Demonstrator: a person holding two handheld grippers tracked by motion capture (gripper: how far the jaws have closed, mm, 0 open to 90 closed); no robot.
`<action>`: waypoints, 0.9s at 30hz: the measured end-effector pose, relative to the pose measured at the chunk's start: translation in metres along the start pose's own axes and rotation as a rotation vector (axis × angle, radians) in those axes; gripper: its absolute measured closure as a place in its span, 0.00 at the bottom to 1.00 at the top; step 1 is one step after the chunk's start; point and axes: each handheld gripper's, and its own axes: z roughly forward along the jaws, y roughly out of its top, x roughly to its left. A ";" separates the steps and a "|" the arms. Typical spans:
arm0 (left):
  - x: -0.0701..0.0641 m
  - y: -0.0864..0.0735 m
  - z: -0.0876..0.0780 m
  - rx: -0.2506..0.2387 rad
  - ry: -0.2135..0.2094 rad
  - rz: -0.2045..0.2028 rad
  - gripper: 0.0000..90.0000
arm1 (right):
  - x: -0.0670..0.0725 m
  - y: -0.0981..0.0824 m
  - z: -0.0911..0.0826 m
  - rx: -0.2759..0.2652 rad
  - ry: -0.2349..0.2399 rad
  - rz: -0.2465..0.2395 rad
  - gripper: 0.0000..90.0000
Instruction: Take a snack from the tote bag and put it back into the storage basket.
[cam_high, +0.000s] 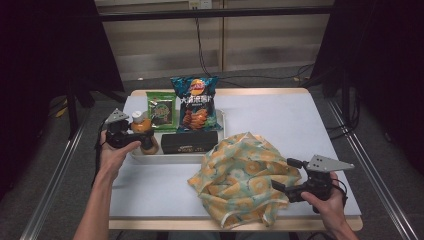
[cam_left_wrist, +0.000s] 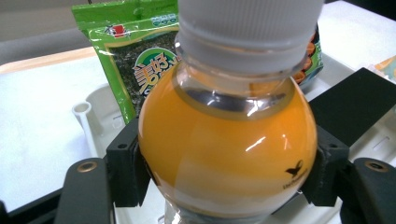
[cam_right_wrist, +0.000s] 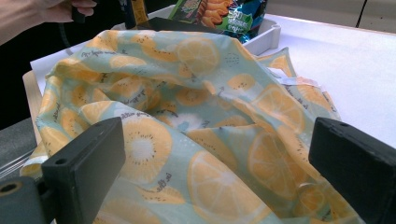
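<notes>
The left gripper had its fingers pinching a bottle of orange juice, one on each side of its round belly. The bottle stood up straight at the left end of the white tray, so no juice could tip out. I think it was being put into the tray or taken out of it; I could not tell which.

The right gripper rested at the right edge of a lemon bag. Its fingers were spread wide, with cloth between them but no squeeze on it. I think that hand was waiting by the bag, ready to open it.

In the tray, a green snack pack and a blue chip bag leaned at the back. A black box lay flat in front, just beside the bottle. That box and the green pack sat very close, so the bottle could bump them. The lemon bag lay in a crumpled heap on the desk, touching the right end of the tray. Its mouth looked folded shut, and that could get in the way of packing
</notes>
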 end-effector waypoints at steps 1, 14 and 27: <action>-0.001 -0.001 0.000 -0.004 -0.001 0.005 0.34 | 0.000 0.000 0.000 0.001 0.000 -0.002 0.04; -0.004 -0.005 0.000 -0.009 -0.020 0.052 0.34 | 0.001 0.000 0.000 0.001 0.002 -0.002 0.04; -0.001 -0.006 -0.005 0.007 -0.034 0.031 0.33 | 0.000 0.000 0.000 -0.002 0.006 0.001 0.04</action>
